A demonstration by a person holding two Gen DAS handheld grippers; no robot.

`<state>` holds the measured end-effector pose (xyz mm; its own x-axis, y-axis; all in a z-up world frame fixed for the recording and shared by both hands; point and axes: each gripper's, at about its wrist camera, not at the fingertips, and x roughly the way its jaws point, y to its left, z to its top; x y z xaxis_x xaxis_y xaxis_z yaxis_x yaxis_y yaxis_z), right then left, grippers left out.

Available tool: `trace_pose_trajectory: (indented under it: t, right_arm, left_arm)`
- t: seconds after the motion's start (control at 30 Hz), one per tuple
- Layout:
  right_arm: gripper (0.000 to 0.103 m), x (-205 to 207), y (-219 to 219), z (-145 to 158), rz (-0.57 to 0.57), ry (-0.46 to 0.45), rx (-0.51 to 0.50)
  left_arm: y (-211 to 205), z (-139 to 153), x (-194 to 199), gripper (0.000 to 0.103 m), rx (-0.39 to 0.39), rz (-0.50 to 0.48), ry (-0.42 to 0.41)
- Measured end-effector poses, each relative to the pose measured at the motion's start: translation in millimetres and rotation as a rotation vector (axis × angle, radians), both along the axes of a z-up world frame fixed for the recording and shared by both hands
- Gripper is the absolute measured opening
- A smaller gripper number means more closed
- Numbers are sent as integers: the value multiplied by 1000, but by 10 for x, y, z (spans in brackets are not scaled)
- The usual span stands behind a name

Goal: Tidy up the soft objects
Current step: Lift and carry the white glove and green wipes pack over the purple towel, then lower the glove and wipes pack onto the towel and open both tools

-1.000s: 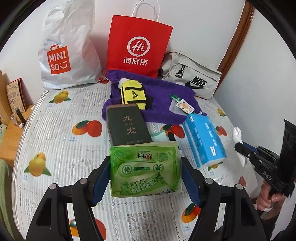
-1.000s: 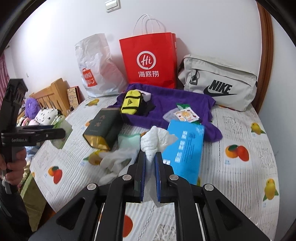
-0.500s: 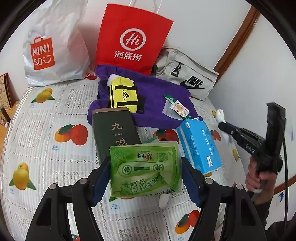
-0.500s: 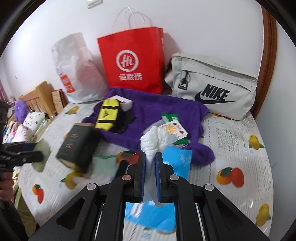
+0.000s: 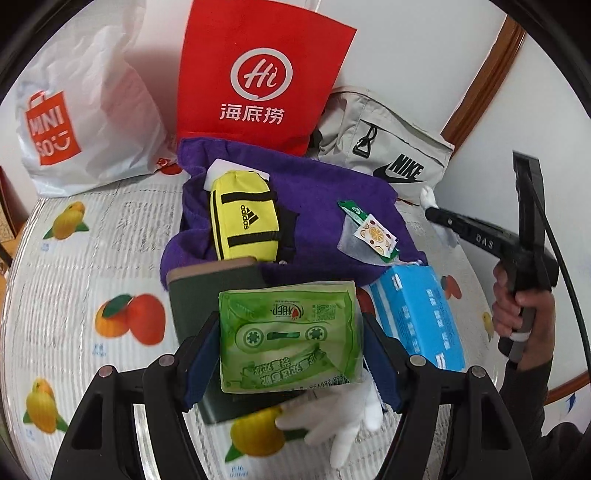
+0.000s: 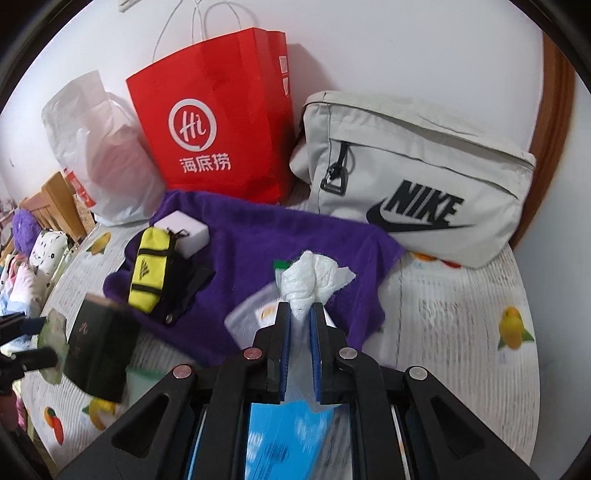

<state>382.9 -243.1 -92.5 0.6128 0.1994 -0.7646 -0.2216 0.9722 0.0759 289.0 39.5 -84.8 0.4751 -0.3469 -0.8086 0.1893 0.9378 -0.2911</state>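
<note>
Your left gripper [image 5: 290, 341] clamps the green tissue pack [image 5: 288, 338] above the fruit-print bedspread [image 5: 122, 240], with a white glove [image 5: 340, 417] visible only in its view, while your right gripper [image 6: 300, 325] pinches a white wad [image 6: 312, 278] over the purple towel [image 6: 258, 251].

White plaster wall [image 6: 388, 44] at back, wall switch plate [image 6: 127, 3] near top edge — brown wooden door trim [image 5: 480, 81] on the right. Bed surface with fruit-print white cover [image 5: 110, 229]; wooden headboard [image 6: 61, 206] at far left. Soft, even lighting.
</note>
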Motion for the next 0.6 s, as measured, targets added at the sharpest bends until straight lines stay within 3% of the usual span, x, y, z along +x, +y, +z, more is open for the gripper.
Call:
trace_pose_trajectory:
  t: [0.3,0.43,0.6]
  right_arm:
    - [11,470,55,-373,1,70,-107]
    - [11,651,-6,-503,-10,133,-70]
    - [11,738,24,-598,8,147,-67]
  left_arm:
    - [-143,-127,310,70,21,-22,33]
    - [-234,-154,459,70,28,-37,40]
    - [-408,-227,664,70,47,-65,57]
